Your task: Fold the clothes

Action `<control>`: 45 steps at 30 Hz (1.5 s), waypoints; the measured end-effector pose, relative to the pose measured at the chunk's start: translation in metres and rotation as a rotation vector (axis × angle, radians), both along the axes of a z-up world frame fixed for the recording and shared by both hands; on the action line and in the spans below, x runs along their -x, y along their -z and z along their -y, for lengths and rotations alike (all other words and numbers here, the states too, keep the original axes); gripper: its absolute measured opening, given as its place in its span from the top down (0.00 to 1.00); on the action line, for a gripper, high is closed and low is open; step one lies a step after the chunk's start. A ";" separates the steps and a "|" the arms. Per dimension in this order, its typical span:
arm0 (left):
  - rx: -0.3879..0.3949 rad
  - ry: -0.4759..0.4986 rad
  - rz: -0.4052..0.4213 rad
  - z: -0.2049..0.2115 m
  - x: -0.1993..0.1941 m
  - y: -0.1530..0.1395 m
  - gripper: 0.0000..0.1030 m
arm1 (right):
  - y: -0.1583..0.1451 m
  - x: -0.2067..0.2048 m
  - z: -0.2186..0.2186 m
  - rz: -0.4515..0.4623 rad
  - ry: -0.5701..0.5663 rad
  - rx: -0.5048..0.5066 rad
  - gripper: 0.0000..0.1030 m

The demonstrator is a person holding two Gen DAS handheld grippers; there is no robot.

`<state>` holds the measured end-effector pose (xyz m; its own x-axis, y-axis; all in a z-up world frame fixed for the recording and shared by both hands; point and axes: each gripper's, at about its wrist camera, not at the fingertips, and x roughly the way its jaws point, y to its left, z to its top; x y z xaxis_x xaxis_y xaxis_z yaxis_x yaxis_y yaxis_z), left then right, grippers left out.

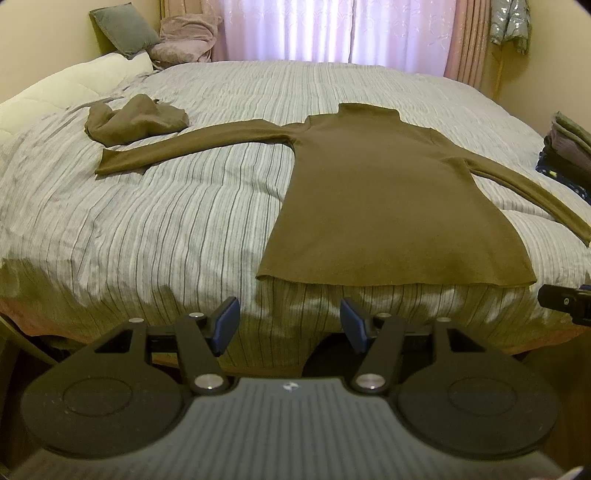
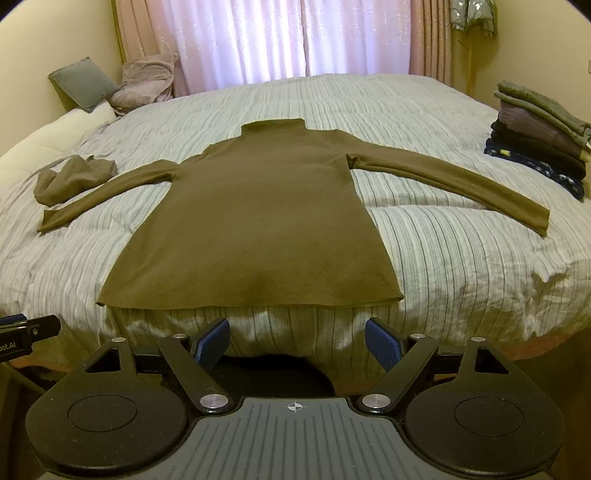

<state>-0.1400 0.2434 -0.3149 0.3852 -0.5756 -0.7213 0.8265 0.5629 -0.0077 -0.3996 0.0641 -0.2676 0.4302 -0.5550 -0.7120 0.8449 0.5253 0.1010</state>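
An olive-brown long-sleeved turtleneck top (image 1: 376,192) lies flat on the striped bed, sleeves spread to both sides, hem at the near edge; it also shows in the right wrist view (image 2: 258,221). My left gripper (image 1: 290,325) is open and empty, below the hem near the bed's front edge. My right gripper (image 2: 297,341) is open and empty, just below the middle of the hem. Neither touches the top.
A crumpled brownish garment (image 1: 136,123) lies on the bed at the left (image 2: 74,177). A stack of folded clothes (image 2: 539,147) sits at the bed's right edge. Pillows (image 1: 125,31) and a pink blanket are at the far left. Curtains (image 2: 288,37) hang behind the striped bed (image 1: 147,221).
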 end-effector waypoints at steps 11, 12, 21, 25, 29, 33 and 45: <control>0.002 -0.019 -0.053 0.015 -0.019 0.012 0.45 | 0.009 -0.005 0.016 -0.014 -0.005 -0.026 0.19; 0.017 -0.028 -0.080 0.015 -0.025 0.015 0.45 | 0.011 -0.004 0.018 -0.005 -0.003 -0.031 0.19; 0.218 -0.150 -0.318 0.020 -0.105 0.039 0.45 | 0.023 0.051 0.090 0.251 0.154 -0.083 0.19; 0.307 -0.227 -0.397 0.029 -0.155 0.049 0.46 | 0.030 0.065 0.127 0.306 0.243 -0.110 0.19; 0.367 -0.336 -0.431 0.037 -0.214 0.061 0.49 | 0.035 0.064 0.161 0.341 0.289 -0.129 0.19; 0.378 -0.448 -0.472 0.047 -0.281 0.071 0.50 | 0.041 0.042 0.196 0.362 0.281 -0.170 0.19; 0.532 -0.782 -0.588 0.062 -0.427 0.115 0.50 | 0.061 -0.044 0.278 0.244 0.217 -0.167 0.19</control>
